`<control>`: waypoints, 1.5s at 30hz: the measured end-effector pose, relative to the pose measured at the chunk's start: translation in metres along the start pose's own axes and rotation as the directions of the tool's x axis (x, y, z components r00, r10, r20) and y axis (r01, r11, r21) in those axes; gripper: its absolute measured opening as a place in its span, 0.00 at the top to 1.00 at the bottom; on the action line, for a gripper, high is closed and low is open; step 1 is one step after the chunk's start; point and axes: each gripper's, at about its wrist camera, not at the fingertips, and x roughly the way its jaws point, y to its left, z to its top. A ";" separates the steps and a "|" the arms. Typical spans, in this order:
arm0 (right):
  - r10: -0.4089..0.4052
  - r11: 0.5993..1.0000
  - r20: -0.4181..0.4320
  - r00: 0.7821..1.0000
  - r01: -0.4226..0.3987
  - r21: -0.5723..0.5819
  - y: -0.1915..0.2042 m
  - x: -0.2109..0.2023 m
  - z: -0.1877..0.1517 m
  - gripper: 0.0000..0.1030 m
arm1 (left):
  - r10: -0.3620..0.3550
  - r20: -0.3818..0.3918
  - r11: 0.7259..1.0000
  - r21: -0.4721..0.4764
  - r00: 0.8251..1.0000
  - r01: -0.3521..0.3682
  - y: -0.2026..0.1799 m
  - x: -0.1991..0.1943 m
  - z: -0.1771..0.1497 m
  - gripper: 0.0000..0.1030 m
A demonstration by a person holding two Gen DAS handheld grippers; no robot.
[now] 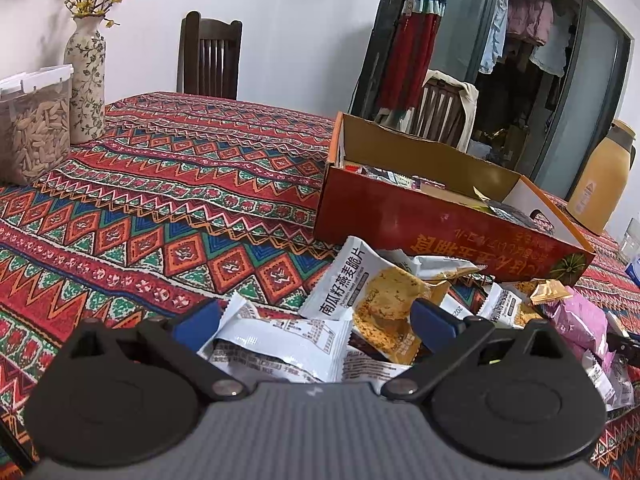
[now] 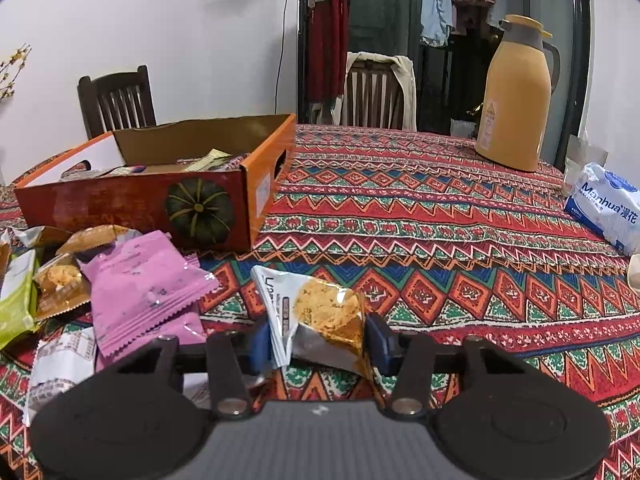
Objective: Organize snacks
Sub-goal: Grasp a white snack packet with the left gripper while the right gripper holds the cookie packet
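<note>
Gripping an oat-crisp packet [image 2: 316,316] across its width, right gripper [image 2: 318,340] jaws clamp; packet points away.

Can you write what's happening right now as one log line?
right gripper: shut on oat crisp packet | left gripper: open over snack pile | orange box: partly filled

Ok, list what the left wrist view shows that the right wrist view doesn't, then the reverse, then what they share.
Left only: the vase, the seed jar, and the left gripper open over white packets.
Right only: the tissue pack, and the right gripper shut on a crisp packet.
Both: the orange box, the flask, pink packets and the tablecloth.
</note>
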 end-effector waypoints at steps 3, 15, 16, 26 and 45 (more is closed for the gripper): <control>-0.008 1.000 0.030 1.000 0.007 0.008 0.000 -0.005 0.000 0.53 | 0.004 0.006 1.000 -0.003 1.000 -0.004 0.000 -0.001 0.000 0.00; -0.022 0.999 0.158 0.987 0.017 0.032 -0.005 -0.028 -0.005 0.53 | 0.019 -0.037 0.990 0.141 0.999 -0.014 -0.022 -0.005 0.002 0.00; -0.018 0.999 0.162 0.987 0.013 0.033 -0.006 -0.029 -0.005 0.53 | 0.022 -0.039 0.985 0.170 0.999 -0.015 -0.026 -0.006 0.001 0.00; 0.018 0.998 0.200 0.980 -0.028 0.050 -0.010 -0.035 -0.007 0.53 | 0.031 -0.100 0.952 0.305 0.994 0.001 -0.055 -0.011 -0.016 0.00; 0.038 0.997 0.220 0.975 -0.053 0.064 -0.015 -0.037 -0.008 0.52 | 0.104 -0.161 0.973 0.222 0.981 -0.067 0.000 0.021 0.005 0.18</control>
